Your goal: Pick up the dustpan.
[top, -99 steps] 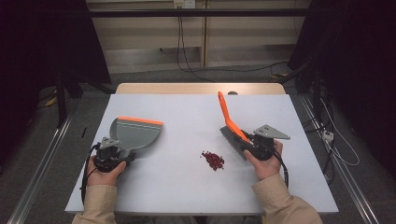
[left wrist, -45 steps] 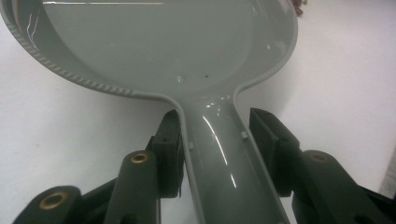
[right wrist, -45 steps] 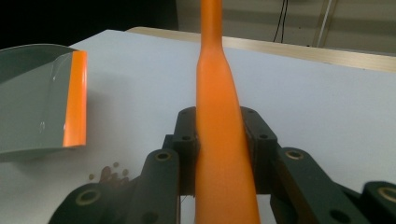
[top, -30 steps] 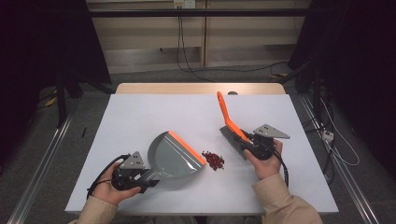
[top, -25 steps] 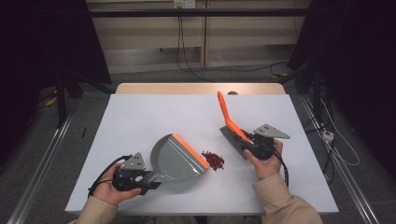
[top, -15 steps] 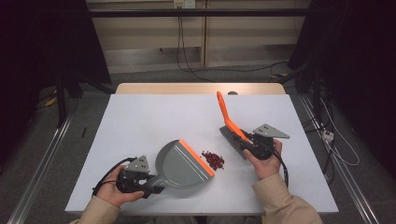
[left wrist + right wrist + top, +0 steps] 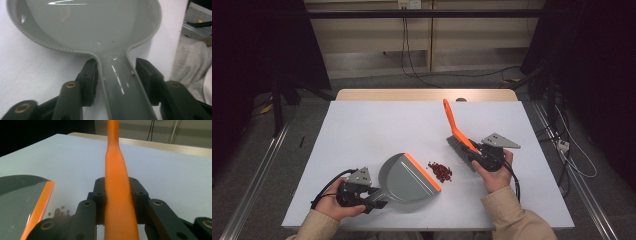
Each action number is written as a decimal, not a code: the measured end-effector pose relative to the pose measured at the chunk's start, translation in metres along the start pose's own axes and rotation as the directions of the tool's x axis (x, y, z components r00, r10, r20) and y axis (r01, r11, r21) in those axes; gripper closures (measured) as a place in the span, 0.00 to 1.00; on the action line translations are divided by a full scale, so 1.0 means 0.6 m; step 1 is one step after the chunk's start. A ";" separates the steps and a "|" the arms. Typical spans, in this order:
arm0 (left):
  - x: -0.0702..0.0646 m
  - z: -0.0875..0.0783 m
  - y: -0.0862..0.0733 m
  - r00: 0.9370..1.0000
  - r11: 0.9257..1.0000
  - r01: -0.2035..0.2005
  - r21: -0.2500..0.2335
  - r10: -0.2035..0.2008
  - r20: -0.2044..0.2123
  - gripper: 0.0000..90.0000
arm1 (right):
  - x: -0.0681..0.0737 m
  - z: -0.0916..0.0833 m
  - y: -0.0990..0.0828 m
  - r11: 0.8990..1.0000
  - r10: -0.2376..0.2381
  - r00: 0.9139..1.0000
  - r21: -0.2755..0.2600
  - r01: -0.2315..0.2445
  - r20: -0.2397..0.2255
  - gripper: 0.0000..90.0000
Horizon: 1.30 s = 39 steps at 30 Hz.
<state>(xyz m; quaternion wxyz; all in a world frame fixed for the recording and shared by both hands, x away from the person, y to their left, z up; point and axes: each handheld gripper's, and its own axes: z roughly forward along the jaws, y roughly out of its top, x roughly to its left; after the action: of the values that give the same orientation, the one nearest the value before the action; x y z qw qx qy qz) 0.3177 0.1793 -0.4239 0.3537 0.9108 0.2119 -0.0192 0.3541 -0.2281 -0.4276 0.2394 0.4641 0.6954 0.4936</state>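
Near edge, high view: left gripper (image 7: 379, 199) sits low left of centre, the hand behind it. Its jaws have just been opening; in the left gripper view they stand either side of the dustpan (image 7: 85, 27) handle, the left pad close against it, the right pad clear with a gap, so released rather than clenched. The dustpan (image 7: 408, 176) lies flat on the white table (image 7: 362, 130), orange lip turned to the right.

Just right of that lip, a small heap of dark red crumbs (image 7: 440, 171), apart from the lip, nothing lying between.

Right of centre: right gripper (image 7: 472, 160) clenched on the brush (image 7: 457, 131), pads pressed to both sides of the orange handle in the right gripper view (image 7: 117, 192). Bristle head points down-left near the crumbs; handle slants up toward the far edge.

Far: wooden strip behind the table, cables hanging down the wall, dark stands to both sides.

Hard to make out: crumbs in the right gripper view (image 7: 60, 212) are blurred and partly hidden behind the jaw. Brush bristles are hidden there. Dustpan rim is cut off at the top of the left gripper view.
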 end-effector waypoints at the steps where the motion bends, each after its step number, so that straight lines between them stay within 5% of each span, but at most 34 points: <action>1: 0.001 0.000 -0.001 1.000 1.000 0.004 0.001 -0.004 -0.005 0.54 | 0.001 0.000 0.000 1.000 -0.001 1.000 0.001 0.001 0.001 0.79; 11: 0.010 -0.015 -0.003 0.998 1.000 0.012 0.020 -0.011 -0.056 0.51 | 0.001 0.000 -0.001 1.000 -0.003 1.000 0.003 0.003 0.002 0.79; 20: 0.006 -0.018 -0.001 0.997 0.998 0.048 0.029 -0.046 -0.069 0.38 | 0.003 0.001 -0.001 1.000 -0.001 1.000 0.001 0.001 0.001 0.79; 25: 0.000 -0.020 0.000 0.996 0.998 0.026 0.052 -0.022 -0.087 0.50 | 0.003 0.002 -0.001 1.000 0.004 1.000 0.001 -0.004 0.001 0.79; 31: -0.001 -0.008 -0.001 0.994 0.997 0.053 0.054 -0.048 -0.100 0.60 | 0.004 0.002 -0.001 1.000 0.003 1.000 0.000 -0.003 -0.002 0.79; 35: -0.002 -0.001 0.000 0.993 0.996 0.022 0.089 -0.011 -0.121 0.69 | 0.005 0.002 -0.001 1.000 0.001 1.000 0.002 -0.001 -0.001 0.79; 39: 0.000 -0.001 0.000 0.998 0.997 0.003 0.083 0.003 -0.068 0.70 | 0.006 0.004 -0.001 1.000 -0.003 1.000 0.002 0.003 -0.003 0.79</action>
<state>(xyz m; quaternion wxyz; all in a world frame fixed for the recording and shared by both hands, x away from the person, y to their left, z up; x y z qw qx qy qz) 0.3175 0.1796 -0.4234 0.3082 0.9248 0.2230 0.0032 0.3540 -0.2238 -0.4288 0.2385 0.4625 0.6970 0.4934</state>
